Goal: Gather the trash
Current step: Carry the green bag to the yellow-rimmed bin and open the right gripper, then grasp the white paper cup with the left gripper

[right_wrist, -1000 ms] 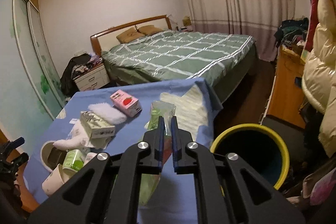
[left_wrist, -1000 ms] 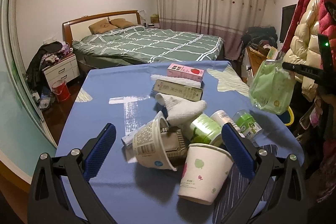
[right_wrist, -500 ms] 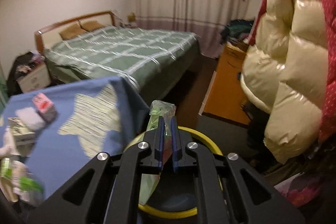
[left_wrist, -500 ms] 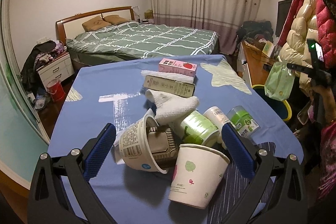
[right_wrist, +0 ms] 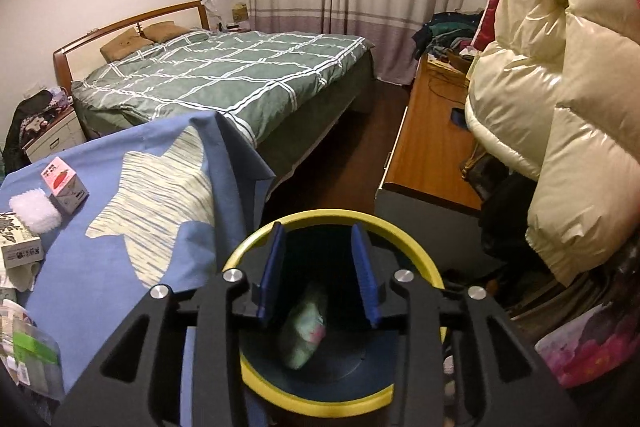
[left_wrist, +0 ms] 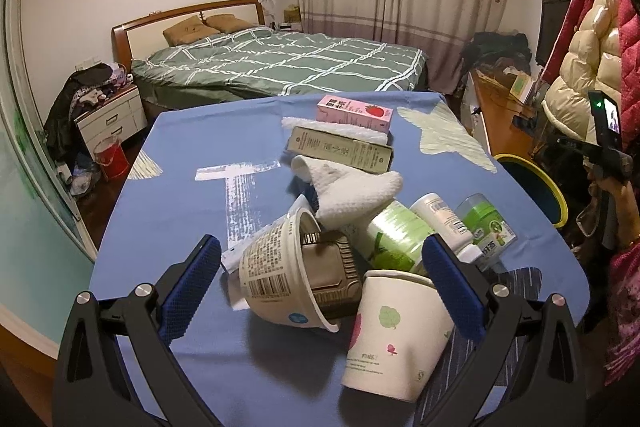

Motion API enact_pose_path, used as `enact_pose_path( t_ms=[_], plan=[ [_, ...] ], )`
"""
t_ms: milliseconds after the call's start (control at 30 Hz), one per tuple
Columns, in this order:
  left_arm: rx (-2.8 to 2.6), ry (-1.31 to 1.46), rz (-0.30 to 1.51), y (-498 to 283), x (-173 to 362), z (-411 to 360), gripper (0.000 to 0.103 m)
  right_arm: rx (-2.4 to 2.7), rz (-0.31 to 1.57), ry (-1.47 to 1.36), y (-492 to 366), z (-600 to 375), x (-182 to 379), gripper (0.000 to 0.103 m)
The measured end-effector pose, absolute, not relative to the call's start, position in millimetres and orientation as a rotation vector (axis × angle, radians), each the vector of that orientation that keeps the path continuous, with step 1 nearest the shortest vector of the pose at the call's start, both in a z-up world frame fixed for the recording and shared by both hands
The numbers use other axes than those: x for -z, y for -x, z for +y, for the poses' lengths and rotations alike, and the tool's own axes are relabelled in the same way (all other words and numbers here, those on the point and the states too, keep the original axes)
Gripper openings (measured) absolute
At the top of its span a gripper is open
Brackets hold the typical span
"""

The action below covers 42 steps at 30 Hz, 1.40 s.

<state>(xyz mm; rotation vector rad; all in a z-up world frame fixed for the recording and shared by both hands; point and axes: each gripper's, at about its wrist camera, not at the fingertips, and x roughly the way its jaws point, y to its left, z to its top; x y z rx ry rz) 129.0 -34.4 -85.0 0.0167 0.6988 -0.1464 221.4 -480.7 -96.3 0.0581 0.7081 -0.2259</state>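
Note:
My left gripper [left_wrist: 320,259] is open and empty, its fingers either side of a heap of trash on the blue table [left_wrist: 180,211]: a tipped noodle cup [left_wrist: 276,279], a paper cup [left_wrist: 396,331], green cans [left_wrist: 394,237], a white cloth [left_wrist: 352,191], a long box [left_wrist: 340,149] and a pink carton [left_wrist: 354,111]. My right gripper [right_wrist: 318,239] is open and empty, right above the yellow-rimmed bin [right_wrist: 260,381]. A green plastic bag [right_wrist: 306,329] lies inside the bin. The bin [left_wrist: 536,183] also shows in the left wrist view, beside the table's right edge.
A bed [left_wrist: 280,67] stands beyond the table. A wooden desk [right_wrist: 428,143] and hanging puffy coats [right_wrist: 560,107] are to the right of the bin. A nightstand [left_wrist: 110,115] and a red bucket [left_wrist: 110,157] are at the left.
My right gripper has opened and the green bag has dropped from it into the bin. The left gripper has shifted slightly over the trash heap and stays open.

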Motion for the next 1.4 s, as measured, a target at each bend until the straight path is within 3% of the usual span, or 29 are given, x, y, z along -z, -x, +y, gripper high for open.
enact_pose_path(
  t_ms=[333,633,833,1167,1400],
  plan=[
    [0.250,-0.070,0.734,-161.0,80.1,-43.0,0.099,0.179,0.695,-0.059,-212.7,-463.0,90.3,0.034],
    [0.393,-0.047,0.756,-111.5,83.1,-47.1,0.099,0.131,0.687,-0.051,-206.3,-448.1,86.6,0.035],
    [0.471,-0.159,0.832,-93.2,107.7,-74.6,0.099,0.092,0.672,-0.057,-203.6,-437.0,83.0,0.036],
    [0.462,-0.121,0.941,-114.0,133.8,-82.7,0.098,0.080,0.656,-0.071,-191.5,-434.7,77.9,0.039],
    [0.450,-0.184,0.999,-129.7,145.8,-98.9,0.082,0.075,0.663,-0.085,-190.5,-438.7,81.7,0.039]
  ],
)
